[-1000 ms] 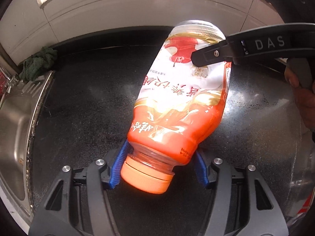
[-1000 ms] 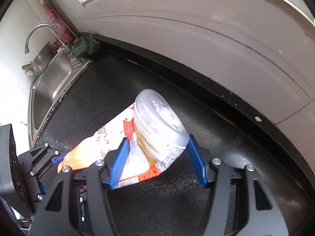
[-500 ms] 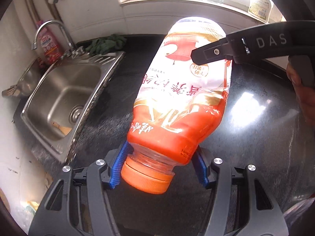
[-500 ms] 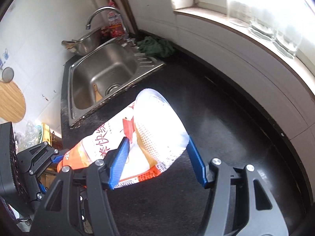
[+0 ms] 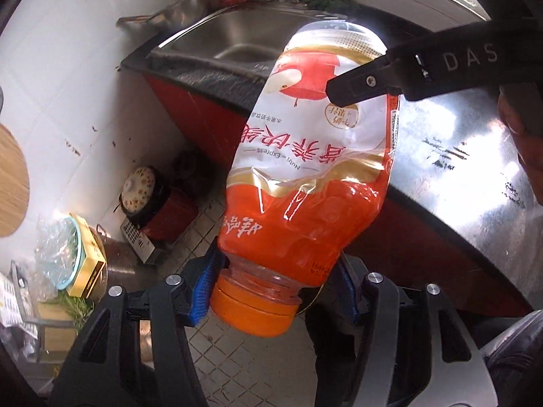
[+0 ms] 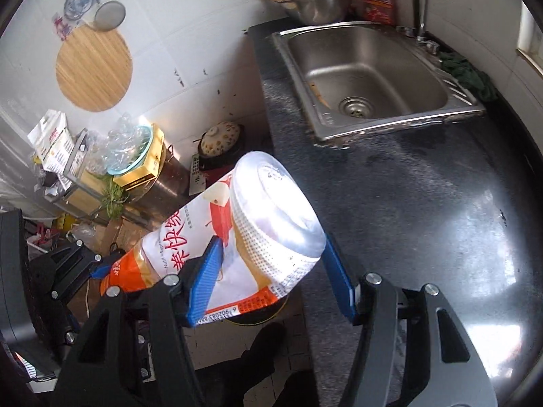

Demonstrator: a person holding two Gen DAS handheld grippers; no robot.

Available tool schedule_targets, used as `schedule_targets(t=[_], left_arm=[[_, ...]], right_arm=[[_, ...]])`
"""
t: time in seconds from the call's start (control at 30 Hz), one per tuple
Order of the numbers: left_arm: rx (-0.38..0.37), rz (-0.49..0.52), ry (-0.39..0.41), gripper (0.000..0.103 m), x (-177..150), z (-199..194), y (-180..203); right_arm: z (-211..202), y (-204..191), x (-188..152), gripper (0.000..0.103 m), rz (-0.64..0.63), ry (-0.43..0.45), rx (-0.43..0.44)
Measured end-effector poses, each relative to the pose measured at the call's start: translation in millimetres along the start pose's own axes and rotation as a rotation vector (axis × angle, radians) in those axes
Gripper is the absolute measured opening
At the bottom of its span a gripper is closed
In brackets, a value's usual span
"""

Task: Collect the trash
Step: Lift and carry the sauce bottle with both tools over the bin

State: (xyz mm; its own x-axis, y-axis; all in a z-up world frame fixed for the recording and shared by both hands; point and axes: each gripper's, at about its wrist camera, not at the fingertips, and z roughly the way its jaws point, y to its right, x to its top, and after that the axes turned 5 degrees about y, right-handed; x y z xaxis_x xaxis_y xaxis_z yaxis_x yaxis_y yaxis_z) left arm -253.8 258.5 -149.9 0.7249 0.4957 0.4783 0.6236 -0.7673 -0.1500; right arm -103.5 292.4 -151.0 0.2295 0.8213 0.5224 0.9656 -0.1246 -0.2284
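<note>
Bottle point(image 5: 307, 183) swung off counter point(image 6: 424, 203) | label "Nutri-Express" | gripper "DAS"

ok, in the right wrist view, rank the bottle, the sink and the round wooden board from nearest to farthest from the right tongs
1. The bottle, gripped at its base between the right tongs.
2. The sink, set in the counter ahead, toward the right.
3. The round wooden board, on the tiled wall across the floor, upper left.
</note>
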Motion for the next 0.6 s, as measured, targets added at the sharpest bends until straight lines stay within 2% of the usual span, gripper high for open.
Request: schedule_targets(t=[0.13, 0.27, 0.6], left_arm=[[0.011, -0.043, -0.040, 0.056, -42.1, 2.9, -21.6], [-0.004, -0.076, -0.062, 0.056, -64.6, 16.5, -37.2], [-0.061, -0.020, -0.089, 0.058, -90.4, 66.1, -41.2]], right_arm=[[31.4, -49.8, -10.1, 0.059, -0.067, -0.056, 0.022], [53.1, -72.9, -16.9, 0.059, -0.093, -0.093, 0.012], [105.1, -70.7, -32.7, 0.062, -0.079, -0.170, -0.041]])
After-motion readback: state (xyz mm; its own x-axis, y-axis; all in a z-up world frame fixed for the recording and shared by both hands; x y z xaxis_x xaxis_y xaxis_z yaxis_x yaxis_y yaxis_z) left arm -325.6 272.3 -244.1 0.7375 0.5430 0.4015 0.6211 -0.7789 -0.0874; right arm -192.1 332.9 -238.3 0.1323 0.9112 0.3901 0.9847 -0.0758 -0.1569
